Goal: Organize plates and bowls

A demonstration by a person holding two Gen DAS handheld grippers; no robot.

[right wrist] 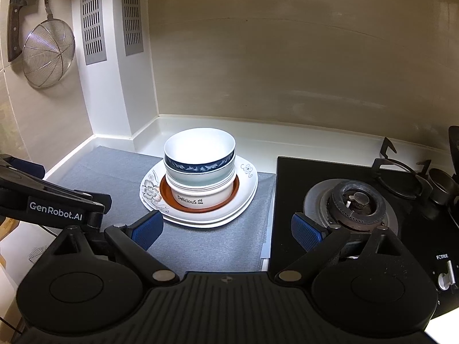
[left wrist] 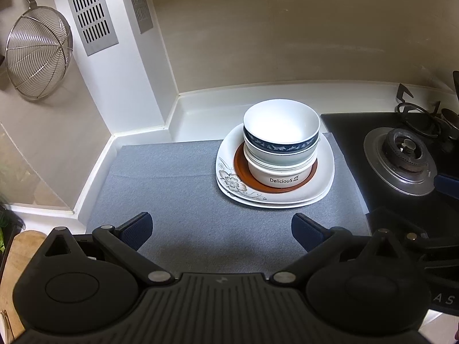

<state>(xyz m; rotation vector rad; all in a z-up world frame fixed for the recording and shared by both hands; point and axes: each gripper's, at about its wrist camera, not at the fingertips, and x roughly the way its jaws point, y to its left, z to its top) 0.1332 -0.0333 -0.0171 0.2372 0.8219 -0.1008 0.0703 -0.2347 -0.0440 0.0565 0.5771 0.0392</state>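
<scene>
We hold the left gripper [left wrist: 222, 229] and right gripper [right wrist: 226, 230] spread wide, empty. The stacked bowls [left wrist: 281, 140] sit on plates [left wrist: 275, 197] (flower-patterned) at the grey mat's [left wrist: 172, 177] far right corner.

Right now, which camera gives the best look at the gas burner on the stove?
The right wrist view: the gas burner sits whole and close, just ahead of the right gripper, with its ring and centre cap clear. The left wrist view shows the gas burner too, but off to the side, smaller and more distorted.
</scene>
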